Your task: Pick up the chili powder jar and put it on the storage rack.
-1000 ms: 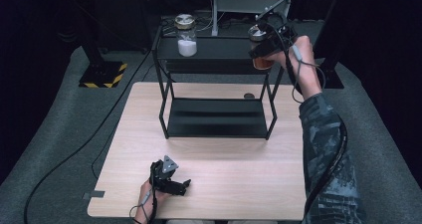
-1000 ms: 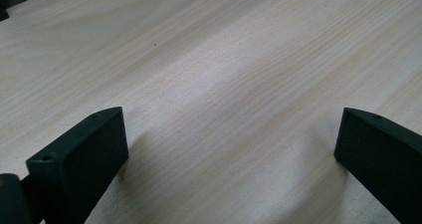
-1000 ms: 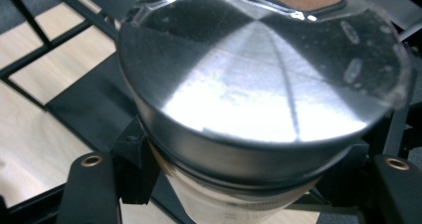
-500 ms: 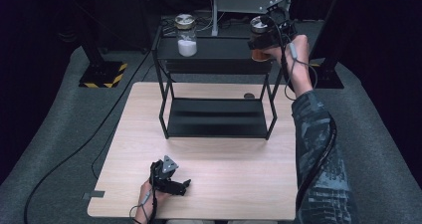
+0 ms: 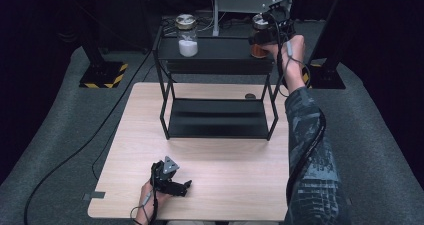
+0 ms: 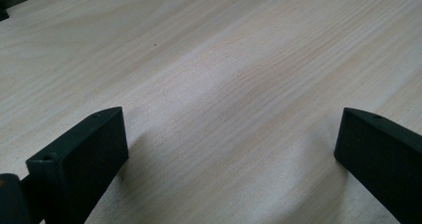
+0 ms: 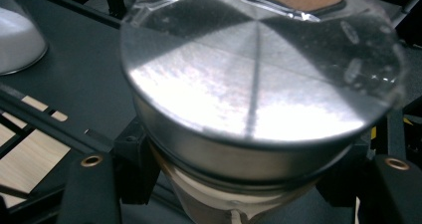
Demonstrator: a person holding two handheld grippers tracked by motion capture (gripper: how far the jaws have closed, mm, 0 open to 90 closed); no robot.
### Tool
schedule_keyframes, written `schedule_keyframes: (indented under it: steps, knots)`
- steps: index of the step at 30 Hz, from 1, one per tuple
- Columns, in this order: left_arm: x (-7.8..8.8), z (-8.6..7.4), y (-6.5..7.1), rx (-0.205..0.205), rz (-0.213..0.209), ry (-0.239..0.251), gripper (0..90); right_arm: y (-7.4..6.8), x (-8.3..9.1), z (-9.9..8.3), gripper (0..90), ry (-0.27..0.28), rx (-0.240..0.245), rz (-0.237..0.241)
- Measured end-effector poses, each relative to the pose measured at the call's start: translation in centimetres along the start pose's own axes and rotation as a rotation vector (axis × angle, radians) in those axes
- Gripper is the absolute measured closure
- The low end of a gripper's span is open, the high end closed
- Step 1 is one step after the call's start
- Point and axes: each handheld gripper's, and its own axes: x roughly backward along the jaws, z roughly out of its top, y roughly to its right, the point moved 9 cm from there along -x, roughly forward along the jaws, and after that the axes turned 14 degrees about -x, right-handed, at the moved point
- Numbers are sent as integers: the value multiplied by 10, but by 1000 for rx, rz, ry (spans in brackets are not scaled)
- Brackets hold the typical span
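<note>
Since a second ago the right gripper [image 5: 267, 27] has carried its jar [image 5: 260, 37] back and down, from just above the rack's front right corner to the right end of the top shelf [image 5: 220, 52]; whether the jar's base now rests on the shelf cannot be told. Its jaws are clamped on the jar just under the lid [image 7: 259, 84], one on each side of the glass neck, so the jar stands upright between them and the lid sits directly above the jaw tips. The left gripper [image 5: 172, 182] has kept its place near the table's front edge, jaws wide apart with nothing between them, over bare wood [image 6: 234, 84].

The jar is clear glass, round, with brown contents in its lower part. Its lid is a flat disc of brushed metal, bright with fan-shaped glints, with a straight, smooth rim. A second jar [image 5: 187, 35], same shape and lid, stands at the left end of the top shelf, well apart from the first, part filled with white powder. The rack [image 5: 165, 100] is a thin black metal frame with two flat dark shelves, matte in finish. It stands on the far half of a table [image 5: 230, 185] of pale, fine-grained wood. A small dark disc [image 5: 250, 96] lies on the table by the rack's rear right leg.
</note>
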Motion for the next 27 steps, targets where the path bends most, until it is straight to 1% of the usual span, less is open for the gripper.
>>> schedule_keyframes:
  steps: [4,9,14,18,22,24,27]
  knots:
    - [0,0,0,0,0,0,0,4,-7,-1,307,1,-32,10]
    - [0,0,0,0,0,0,0,6,-15,-4,307,9,-51,11]
    - [0,0,0,0,0,0,0,9,-17,-7,307,24,-76,21]
    - [0,0,0,0,0,0,0,10,-18,-10,308,42,-88,27]
    - [0,0,0,0,0,0,0,11,-18,-13,307,59,-88,32]
    - [0,0,0,0,0,0,0,11,-18,-14,307,61,-80,34]
    - [0,0,0,0,0,0,0,11,-17,-14,306,59,-85,33]
